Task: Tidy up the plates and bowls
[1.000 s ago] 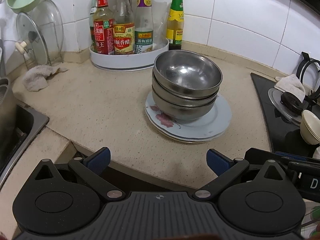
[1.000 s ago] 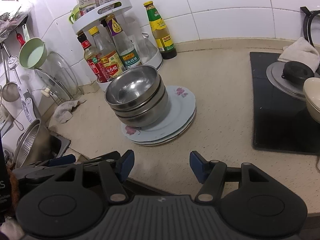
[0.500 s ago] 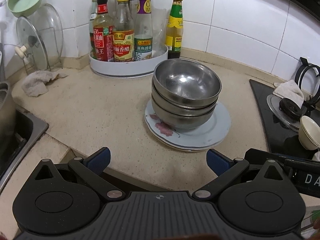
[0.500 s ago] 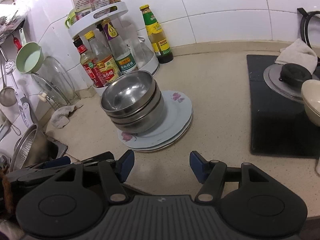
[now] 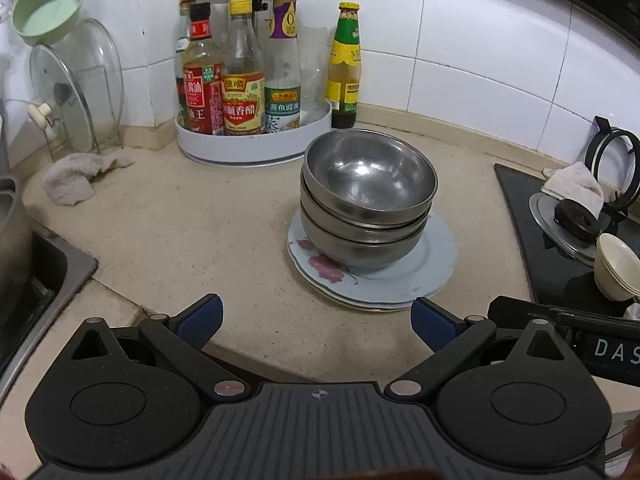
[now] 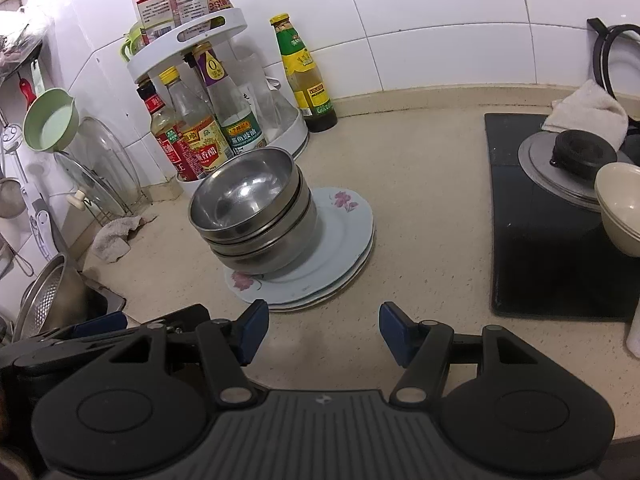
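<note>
Three nested steel bowls (image 5: 366, 196) stand on a stack of pale floral plates (image 5: 430, 270) in the middle of the beige counter. They also show in the right wrist view as bowls (image 6: 256, 208) on plates (image 6: 340, 248). My left gripper (image 5: 316, 322) is open and empty, held back at the counter's front edge, short of the plates. My right gripper (image 6: 322, 330) is open and empty, also near the front edge, just in front of the plates. A cream bowl (image 6: 620, 210) sits on the black hob at the right.
A white turntable rack of sauce bottles (image 5: 248, 92) stands behind the bowls, with a green-capped bottle (image 5: 346, 66) beside it. A rag (image 5: 74, 178) and glass lids (image 5: 76, 88) are at the left, a sink (image 5: 36, 280) at the front left. The hob (image 6: 560, 240) carries a pot lid and cloth.
Both grippers have drawn back and lifted slightly from the stack, so more of the wall and rack shows. The bowls and plates have not moved.
</note>
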`<action>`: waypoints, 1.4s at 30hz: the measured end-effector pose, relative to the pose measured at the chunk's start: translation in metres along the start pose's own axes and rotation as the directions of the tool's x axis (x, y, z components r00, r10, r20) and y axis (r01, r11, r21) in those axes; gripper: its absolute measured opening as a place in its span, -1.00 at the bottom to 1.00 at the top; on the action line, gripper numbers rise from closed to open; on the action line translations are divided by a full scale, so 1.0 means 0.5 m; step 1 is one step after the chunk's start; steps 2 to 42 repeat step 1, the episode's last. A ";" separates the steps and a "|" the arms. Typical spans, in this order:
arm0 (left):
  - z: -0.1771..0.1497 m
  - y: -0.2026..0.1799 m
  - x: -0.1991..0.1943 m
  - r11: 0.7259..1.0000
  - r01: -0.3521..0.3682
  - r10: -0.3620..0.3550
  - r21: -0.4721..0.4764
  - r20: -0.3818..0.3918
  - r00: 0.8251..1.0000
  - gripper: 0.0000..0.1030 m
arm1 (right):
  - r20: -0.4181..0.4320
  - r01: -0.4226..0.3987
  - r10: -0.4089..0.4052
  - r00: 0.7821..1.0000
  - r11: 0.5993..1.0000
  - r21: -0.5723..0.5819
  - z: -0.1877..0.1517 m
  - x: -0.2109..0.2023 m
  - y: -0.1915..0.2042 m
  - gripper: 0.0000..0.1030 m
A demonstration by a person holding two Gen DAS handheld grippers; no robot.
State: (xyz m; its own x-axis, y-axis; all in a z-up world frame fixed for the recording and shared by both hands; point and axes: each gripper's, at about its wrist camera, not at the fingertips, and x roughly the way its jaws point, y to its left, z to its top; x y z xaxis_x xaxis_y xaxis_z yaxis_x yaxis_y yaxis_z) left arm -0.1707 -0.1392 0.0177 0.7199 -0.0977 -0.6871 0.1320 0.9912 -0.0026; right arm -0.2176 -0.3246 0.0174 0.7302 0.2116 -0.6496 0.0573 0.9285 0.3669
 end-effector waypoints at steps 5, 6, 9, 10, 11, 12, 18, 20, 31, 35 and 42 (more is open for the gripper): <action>0.001 0.000 0.001 1.000 0.004 -0.004 -0.003 -0.011 1.000 0.94 | 0.000 0.001 -0.001 1.000 1.000 0.001 0.000 0.000 0.000 0.14; 0.001 0.000 0.001 1.000 0.004 -0.004 -0.003 -0.011 1.000 0.94 | 0.000 0.001 -0.001 1.000 1.000 0.001 0.000 0.000 0.000 0.14; 0.001 0.000 0.001 1.000 0.004 -0.004 -0.003 -0.011 1.000 0.94 | 0.000 0.001 -0.001 1.000 1.000 0.001 0.000 0.000 0.000 0.14; 0.001 0.000 0.001 1.000 0.004 -0.004 -0.003 -0.011 1.000 0.94 | 0.000 0.001 -0.001 1.000 1.000 0.001 0.000 0.000 0.000 0.14; 0.001 0.000 0.001 1.000 0.004 -0.004 -0.003 -0.011 1.000 0.94 | 0.000 0.001 -0.001 1.000 1.000 0.001 0.000 0.000 0.000 0.14; 0.001 0.000 0.001 1.000 0.004 -0.004 -0.003 -0.011 1.000 0.94 | 0.000 0.001 -0.001 1.000 1.000 0.001 0.000 0.000 0.000 0.14; 0.001 0.000 0.001 1.000 0.004 -0.004 -0.003 -0.011 1.000 0.94 | 0.000 0.001 -0.001 1.000 1.000 0.001 0.000 0.000 0.000 0.14; 0.001 0.000 0.001 1.000 0.004 -0.004 -0.003 -0.011 1.000 0.94 | 0.000 0.001 -0.001 1.000 1.000 0.001 0.000 0.000 0.000 0.14; 0.001 0.000 0.001 1.000 0.004 -0.004 -0.003 -0.011 1.000 0.94 | 0.000 0.001 -0.001 1.000 1.000 0.001 0.000 0.000 0.000 0.14; 0.001 0.000 0.001 1.000 0.004 -0.004 -0.003 -0.011 1.000 0.94 | 0.000 0.001 -0.001 1.000 1.000 0.001 0.000 0.000 0.000 0.14; 0.001 0.000 0.001 1.000 0.004 -0.004 -0.003 -0.011 1.000 0.94 | 0.000 0.001 -0.001 1.000 1.000 0.001 0.000 0.000 0.000 0.14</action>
